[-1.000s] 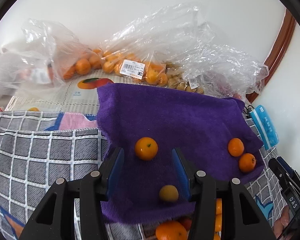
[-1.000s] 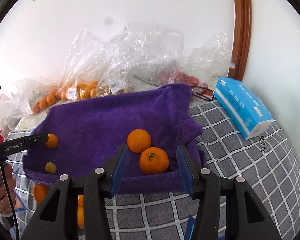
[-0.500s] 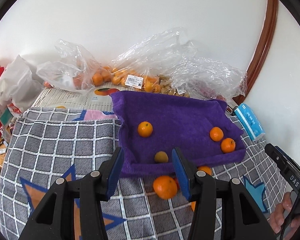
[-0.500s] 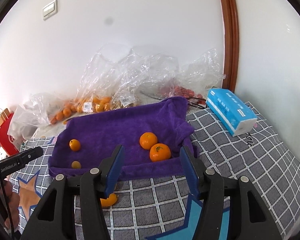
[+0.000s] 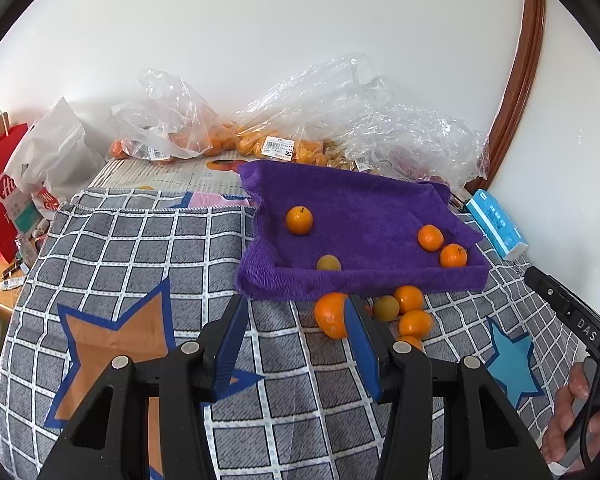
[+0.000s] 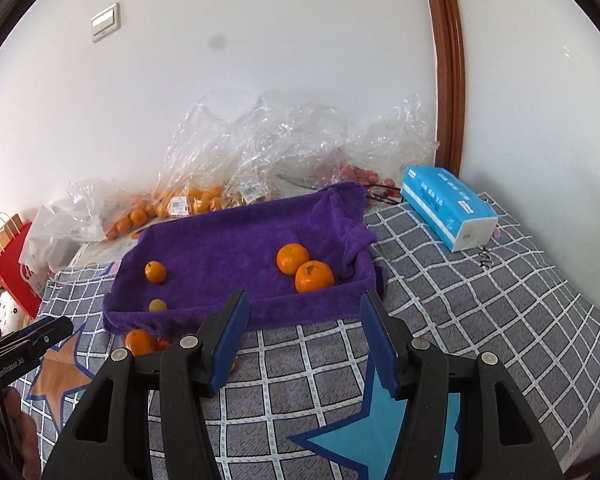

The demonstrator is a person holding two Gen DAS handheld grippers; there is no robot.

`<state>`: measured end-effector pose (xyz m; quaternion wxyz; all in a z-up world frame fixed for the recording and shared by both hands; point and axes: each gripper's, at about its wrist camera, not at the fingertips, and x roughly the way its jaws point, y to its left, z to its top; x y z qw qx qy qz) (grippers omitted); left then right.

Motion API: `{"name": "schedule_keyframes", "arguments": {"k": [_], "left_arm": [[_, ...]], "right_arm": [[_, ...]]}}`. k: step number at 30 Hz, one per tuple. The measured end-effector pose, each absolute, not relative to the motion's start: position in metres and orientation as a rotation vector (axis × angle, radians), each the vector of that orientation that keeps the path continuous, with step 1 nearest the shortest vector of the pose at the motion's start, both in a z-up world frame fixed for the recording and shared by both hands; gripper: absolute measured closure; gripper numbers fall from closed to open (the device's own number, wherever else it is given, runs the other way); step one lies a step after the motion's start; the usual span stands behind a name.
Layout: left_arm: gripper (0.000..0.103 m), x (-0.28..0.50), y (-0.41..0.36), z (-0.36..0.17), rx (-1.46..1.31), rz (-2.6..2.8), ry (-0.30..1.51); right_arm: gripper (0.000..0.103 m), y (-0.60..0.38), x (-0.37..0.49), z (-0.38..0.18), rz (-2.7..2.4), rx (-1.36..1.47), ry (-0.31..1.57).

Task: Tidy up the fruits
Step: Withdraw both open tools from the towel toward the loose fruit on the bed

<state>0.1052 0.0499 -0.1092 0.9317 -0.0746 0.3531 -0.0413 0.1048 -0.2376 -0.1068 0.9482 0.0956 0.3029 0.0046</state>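
A purple towel-lined tray (image 5: 360, 204) (image 6: 240, 244) holds three oranges (image 5: 299, 220) (image 6: 314, 276) and one small yellowish fruit (image 5: 329, 263) (image 6: 157, 305). Several loose oranges (image 5: 408, 298) (image 6: 139, 341) lie on the checked cloth just in front of the tray. My left gripper (image 5: 294, 308) hovers open and empty over the cloth before the tray's near edge, and one loose orange (image 5: 329, 316) sits just behind its right finger. My right gripper (image 6: 305, 304) is open and empty too, short of the tray's near rim, below the pair of oranges at the right end.
Clear plastic bags of oranges (image 5: 276, 136) (image 6: 188, 200) lie along the wall behind the tray. A blue tissue pack (image 5: 498, 224) (image 6: 448, 208) lies to the right. A red paper bag (image 5: 0, 192) and a white bag stand at the left edge. A hand (image 5: 576, 420) holds the other gripper.
Both grippers have drawn back from the tray, so the whole tray and the loose fruits in front of it now show. The right jaws stand a little wider.
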Motion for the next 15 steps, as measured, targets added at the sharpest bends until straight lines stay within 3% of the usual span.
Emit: {"name": "schedule_keyframes", "arguments": {"k": [15], "left_arm": [[0.056, 0.092, 0.062, -0.146, -0.183, -0.039, 0.779]], "right_arm": [[0.046, -0.22, 0.095, -0.135, 0.07, 0.151, 0.685]]}}
